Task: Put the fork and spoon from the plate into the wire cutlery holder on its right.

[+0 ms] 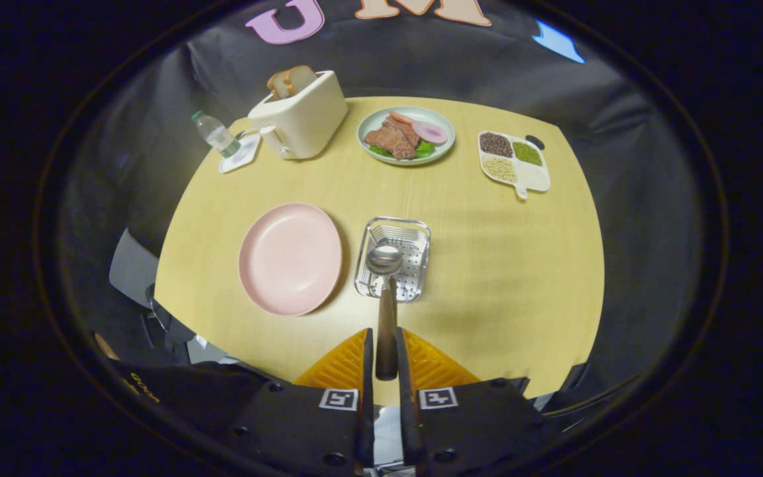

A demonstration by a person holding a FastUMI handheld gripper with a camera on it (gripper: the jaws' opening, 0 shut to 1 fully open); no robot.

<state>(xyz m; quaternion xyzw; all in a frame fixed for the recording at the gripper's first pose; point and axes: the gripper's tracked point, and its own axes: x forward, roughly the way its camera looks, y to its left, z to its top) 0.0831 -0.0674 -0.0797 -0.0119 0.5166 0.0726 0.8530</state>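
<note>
Here the gripper (pixel 386 354) is closed on the dark handle of the spoon (pixel 385 260), both fingers pressing its sides, so the gap between them is only as wide as the handle. The spoon points straight ahead, toward 12 o'clock, and its shiny bowl hangs over the near half of the wire holder (pixel 393 259); whether the bowl touches the holder's perforated floor I cannot tell. The holder stands on the round table (pixel 487 278), just ahead of the fingers. Just beside it, at its 9 o'clock, lies the pink plate (pixel 290 258), with nothing on it. I cannot make out the fork in the holder behind the spoon. Beyond the holder, at about 12 o'clock, sits a dish of meat and greens (pixel 406 134). At 11 o'clock from the holder stands a toaster (pixel 302 114) with bread in its slots, and a small bottle (pixel 215 134) stands just past it, near the table's edge. At 1 o'clock, a divided tray of beans and grains (pixel 514 162) rests well apart from the holder.
</note>
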